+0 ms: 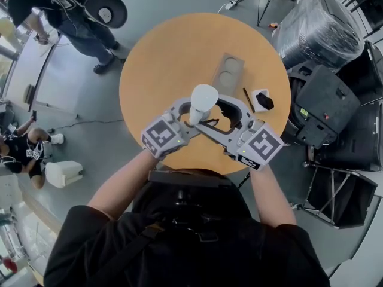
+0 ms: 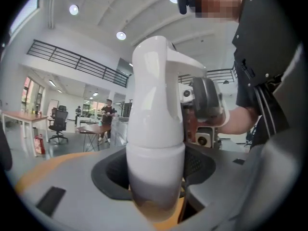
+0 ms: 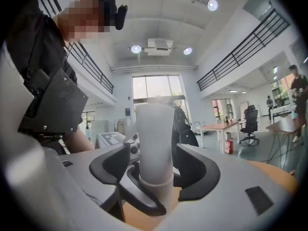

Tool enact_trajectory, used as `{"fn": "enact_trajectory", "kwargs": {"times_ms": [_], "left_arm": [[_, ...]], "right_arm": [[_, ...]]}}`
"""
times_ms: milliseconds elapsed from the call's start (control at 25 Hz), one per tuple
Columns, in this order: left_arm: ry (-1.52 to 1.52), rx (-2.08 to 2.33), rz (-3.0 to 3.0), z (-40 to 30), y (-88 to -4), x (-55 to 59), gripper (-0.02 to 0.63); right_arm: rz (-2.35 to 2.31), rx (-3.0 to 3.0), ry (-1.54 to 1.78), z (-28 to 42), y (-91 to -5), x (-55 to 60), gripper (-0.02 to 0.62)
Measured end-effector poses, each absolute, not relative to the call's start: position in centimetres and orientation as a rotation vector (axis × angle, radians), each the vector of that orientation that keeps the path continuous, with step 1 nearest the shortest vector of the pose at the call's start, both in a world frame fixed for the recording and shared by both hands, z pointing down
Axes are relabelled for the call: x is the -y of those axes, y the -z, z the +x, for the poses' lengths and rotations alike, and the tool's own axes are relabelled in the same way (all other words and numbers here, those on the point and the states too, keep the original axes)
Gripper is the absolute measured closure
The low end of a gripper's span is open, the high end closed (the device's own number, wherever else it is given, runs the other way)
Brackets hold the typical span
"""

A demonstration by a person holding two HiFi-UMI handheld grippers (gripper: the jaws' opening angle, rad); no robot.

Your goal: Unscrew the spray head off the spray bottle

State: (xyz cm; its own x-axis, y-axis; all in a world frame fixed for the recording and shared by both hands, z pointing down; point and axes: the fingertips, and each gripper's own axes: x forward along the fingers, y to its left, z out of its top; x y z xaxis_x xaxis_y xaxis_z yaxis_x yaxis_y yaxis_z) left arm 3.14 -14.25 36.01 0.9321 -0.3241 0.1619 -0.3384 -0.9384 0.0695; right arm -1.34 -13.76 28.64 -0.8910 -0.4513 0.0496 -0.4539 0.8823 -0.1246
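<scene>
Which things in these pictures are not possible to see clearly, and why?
- Spray bottle base: head view, hidden beneath its spray head.
- Small black-and-white object on the table: head view, too small to identify.
- Screw thread: left gripper view, covered by the white collar.

L forearm [image 1: 122,181] & R forearm [image 1: 270,190] are bare and converge ahead. L gripper [image 1: 187,117] points ~1 o'clock, approx level, jaws clamped on spray bottle [image 1: 202,100]. R gripper [image 1: 222,117] points ~11 o'clock, level, jaws wide apart round it w/ gaps both sides.
</scene>
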Motion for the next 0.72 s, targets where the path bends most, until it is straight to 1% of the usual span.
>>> {"fn": "enact_trajectory", "kwargs": {"times_ms": [160, 280, 440, 480, 520, 640, 720], "left_arm": [[-0.256, 0.740, 2.948, 2.8, -36.4, 16.4, 0.305], [-0.245, 0.821, 2.923, 2.9, -36.4, 17.1, 0.307], [-0.301, 0.939, 2.942, 3.1, -36.5, 17.6, 0.305], [-0.305, 0.947, 2.943, 3.2, -36.4, 17.5, 0.305], [-0.300, 0.945, 2.942, 3.4, -36.5, 17.5, 0.307], [-0.263, 0.862, 2.948, 3.7, -36.3, 17.1, 0.307], [-0.231, 0.707, 2.970, 3.8, -35.9, 16.4, 0.307]], "right_arm": [[0.944, 2.933, -0.097, -1.9, -29.1, 14.8, 0.281], [1.056, 2.861, -0.083, -2.3, -29.5, 15.7, 0.275], [1.221, 2.738, -0.078, -1.8, -29.8, 16.8, 0.276], [1.250, 2.729, -0.076, -1.6, -29.8, 17.0, 0.295], [1.265, 2.728, -0.074, -1.5, -29.8, 17.1, 0.336], [1.224, 2.766, -0.045, -1.5, -29.7, 16.8, 0.339], [1.139, 2.842, -0.044, -1.7, -29.2, 16.3, 0.342]]}}
